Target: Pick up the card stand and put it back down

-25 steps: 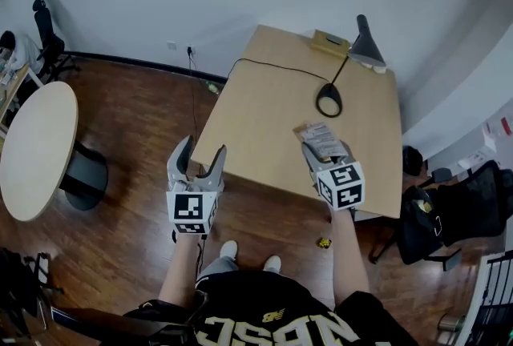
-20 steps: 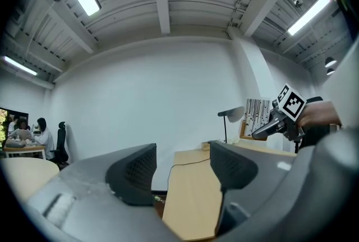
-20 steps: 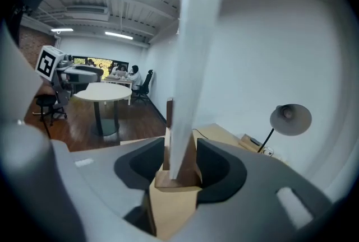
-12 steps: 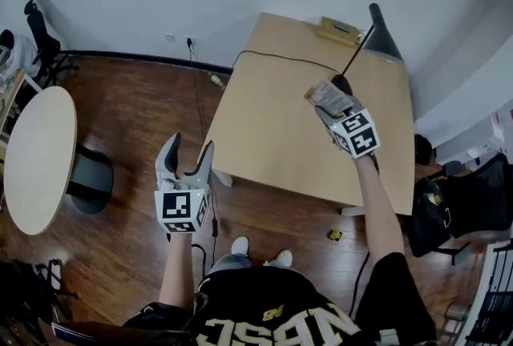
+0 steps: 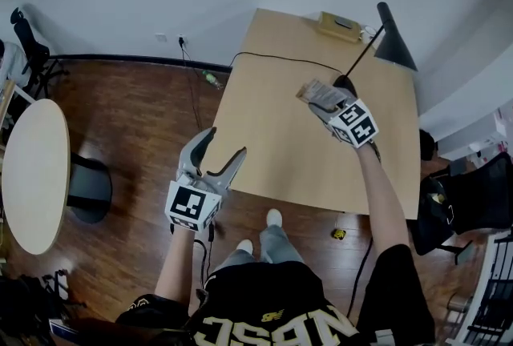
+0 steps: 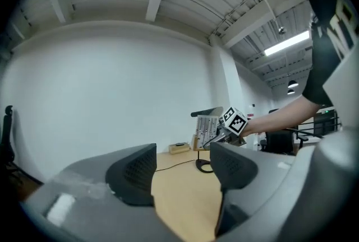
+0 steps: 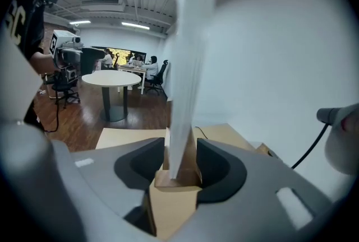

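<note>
The card stand (image 5: 318, 93) is a small wooden block with a pale printed card upright in it. My right gripper (image 5: 327, 106) is shut on the block and holds it above the far right part of the wooden table (image 5: 272, 128). In the right gripper view the block (image 7: 175, 175) sits pinched between the dark pads, and the card (image 7: 188, 61) rises as a white blur. My left gripper (image 5: 223, 146) is open and empty over the table's near left edge. From the left gripper view the open gripper (image 6: 182, 171) frames the held stand (image 6: 206, 130) across the table.
A black desk lamp (image 5: 393, 44) with a round base (image 5: 346, 85) and a cable stands at the table's far right. A small tan box (image 5: 337, 24) lies at the far edge. A round white table (image 5: 32, 168) stands left on the wood floor; office chairs stand at right.
My right gripper carried the card stand from the table's near edge up and away toward the lamp. My left gripper swung right, up to the table's near edge.
</note>
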`<state>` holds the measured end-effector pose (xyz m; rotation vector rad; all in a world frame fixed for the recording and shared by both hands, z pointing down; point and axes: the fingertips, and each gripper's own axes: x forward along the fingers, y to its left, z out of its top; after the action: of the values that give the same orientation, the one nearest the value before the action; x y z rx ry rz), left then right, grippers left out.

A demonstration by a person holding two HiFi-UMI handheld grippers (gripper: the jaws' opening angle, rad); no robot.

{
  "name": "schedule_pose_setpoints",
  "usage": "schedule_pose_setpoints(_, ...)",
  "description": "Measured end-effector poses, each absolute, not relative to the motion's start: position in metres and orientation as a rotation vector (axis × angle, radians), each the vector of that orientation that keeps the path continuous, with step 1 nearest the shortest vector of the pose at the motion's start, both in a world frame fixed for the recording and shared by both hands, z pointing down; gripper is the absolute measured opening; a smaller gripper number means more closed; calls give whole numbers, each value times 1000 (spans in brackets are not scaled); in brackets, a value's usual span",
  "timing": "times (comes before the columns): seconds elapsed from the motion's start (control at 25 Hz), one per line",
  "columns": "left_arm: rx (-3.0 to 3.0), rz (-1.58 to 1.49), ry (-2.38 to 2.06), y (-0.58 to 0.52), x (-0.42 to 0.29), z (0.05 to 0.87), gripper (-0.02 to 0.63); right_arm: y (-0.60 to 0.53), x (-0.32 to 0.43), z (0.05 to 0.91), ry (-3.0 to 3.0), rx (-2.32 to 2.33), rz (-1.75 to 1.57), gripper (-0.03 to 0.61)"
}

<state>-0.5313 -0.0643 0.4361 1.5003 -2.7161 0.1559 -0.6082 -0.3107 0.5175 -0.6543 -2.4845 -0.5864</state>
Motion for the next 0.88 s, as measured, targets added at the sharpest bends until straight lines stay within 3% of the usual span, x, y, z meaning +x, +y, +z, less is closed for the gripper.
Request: schedule_pose_setpoints(0.88,1440,35,-2559,-201,-671,560,298,-344,-767,766,-2228,-1058,-512,186)
